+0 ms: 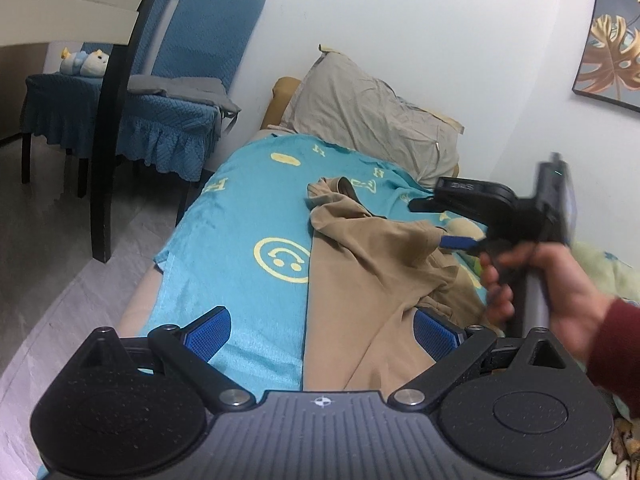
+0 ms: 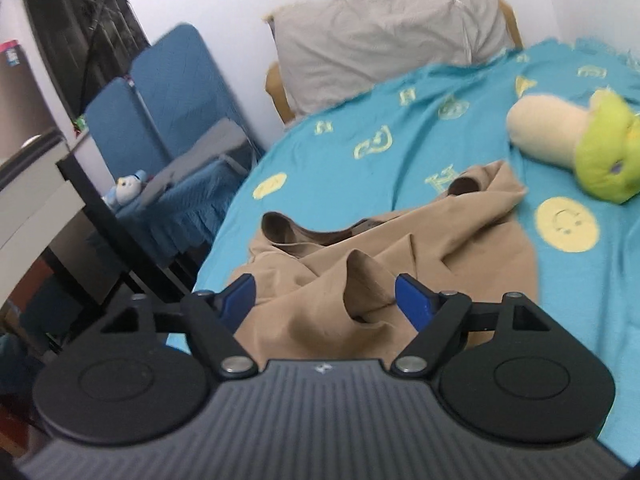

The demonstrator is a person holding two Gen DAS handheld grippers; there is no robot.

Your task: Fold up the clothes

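Centre-right of the left wrist view: tan garment (image 1: 360,280) lies crumpled on the turquoise bedspread (image 1: 240,208) of the bed. Likely light, limp, a bit slick; it won't hold shape, so pinch a hem or shoulder seam, not the bunched middle. Long axis looks to run from frame bottom up to the neck opening (image 2: 280,226), collar end toward the pillow (image 1: 368,112). Left hand-held gripper (image 1: 324,334) is spread wide, nothing pinched. Right hand-held gripper (image 2: 324,300) is likewise released, straddling a raised fold without pressing it.
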